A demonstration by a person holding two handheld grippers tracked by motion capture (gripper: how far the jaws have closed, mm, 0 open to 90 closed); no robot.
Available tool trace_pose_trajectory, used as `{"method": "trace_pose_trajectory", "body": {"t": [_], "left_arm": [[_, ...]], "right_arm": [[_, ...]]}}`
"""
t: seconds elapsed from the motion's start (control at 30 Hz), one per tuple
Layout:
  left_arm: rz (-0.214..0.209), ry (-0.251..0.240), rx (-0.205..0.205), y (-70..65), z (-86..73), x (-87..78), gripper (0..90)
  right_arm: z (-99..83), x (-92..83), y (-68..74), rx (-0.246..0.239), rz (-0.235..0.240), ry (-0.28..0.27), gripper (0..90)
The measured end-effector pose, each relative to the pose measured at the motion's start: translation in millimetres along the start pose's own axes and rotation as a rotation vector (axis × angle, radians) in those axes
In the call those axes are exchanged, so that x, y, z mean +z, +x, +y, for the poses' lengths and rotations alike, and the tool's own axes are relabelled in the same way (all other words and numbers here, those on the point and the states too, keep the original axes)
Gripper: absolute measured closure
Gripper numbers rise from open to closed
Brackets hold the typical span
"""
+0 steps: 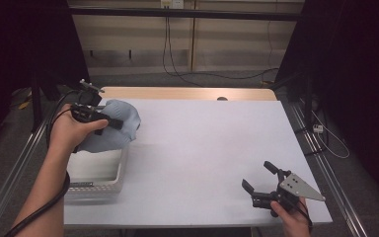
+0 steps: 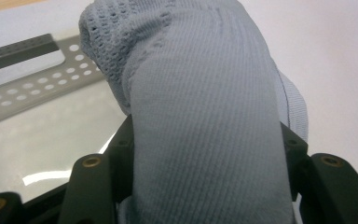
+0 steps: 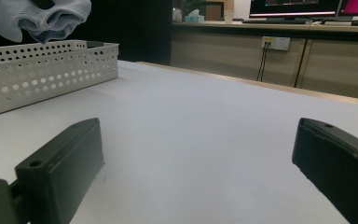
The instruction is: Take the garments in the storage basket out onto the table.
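A light grey-blue knitted cloth (image 1: 114,126) hangs bunched in the air over the far end of a white perforated basket (image 1: 120,173) at the table's left. My left gripper (image 1: 121,123) is shut on it; in the left gripper view the ribbed cloth (image 2: 205,121) bulges up between the two black jaws. The right gripper view shows the same cloth (image 3: 42,18) hanging above the basket (image 3: 42,74). My right gripper (image 1: 259,180) rests low near the table's front right corner, jaws wide apart, with nothing between them.
The white table top (image 1: 207,148) stretches between the two hands. A wooden strip (image 1: 187,93) runs along its far edge. Dark curtains stand at both sides, and cables lie on the floor beyond.
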State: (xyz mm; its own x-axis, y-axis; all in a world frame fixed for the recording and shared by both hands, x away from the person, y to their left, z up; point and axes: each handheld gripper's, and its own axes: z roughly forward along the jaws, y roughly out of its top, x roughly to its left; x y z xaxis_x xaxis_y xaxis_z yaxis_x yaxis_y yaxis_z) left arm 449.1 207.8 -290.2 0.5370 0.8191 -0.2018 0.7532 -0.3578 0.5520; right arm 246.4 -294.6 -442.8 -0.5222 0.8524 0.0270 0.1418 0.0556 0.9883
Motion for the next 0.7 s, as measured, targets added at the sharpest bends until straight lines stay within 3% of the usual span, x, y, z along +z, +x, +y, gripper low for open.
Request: {"method": "trace_pose_trajectory", "body": {"t": [0.7], "left_arm": [[-0.047,0.010,0.066,-26.1,10.3,11.6,41.8]], "right_arm": [[-0.4,0.4,-0.1,0.003,-0.002,0.002,1.4]]}}
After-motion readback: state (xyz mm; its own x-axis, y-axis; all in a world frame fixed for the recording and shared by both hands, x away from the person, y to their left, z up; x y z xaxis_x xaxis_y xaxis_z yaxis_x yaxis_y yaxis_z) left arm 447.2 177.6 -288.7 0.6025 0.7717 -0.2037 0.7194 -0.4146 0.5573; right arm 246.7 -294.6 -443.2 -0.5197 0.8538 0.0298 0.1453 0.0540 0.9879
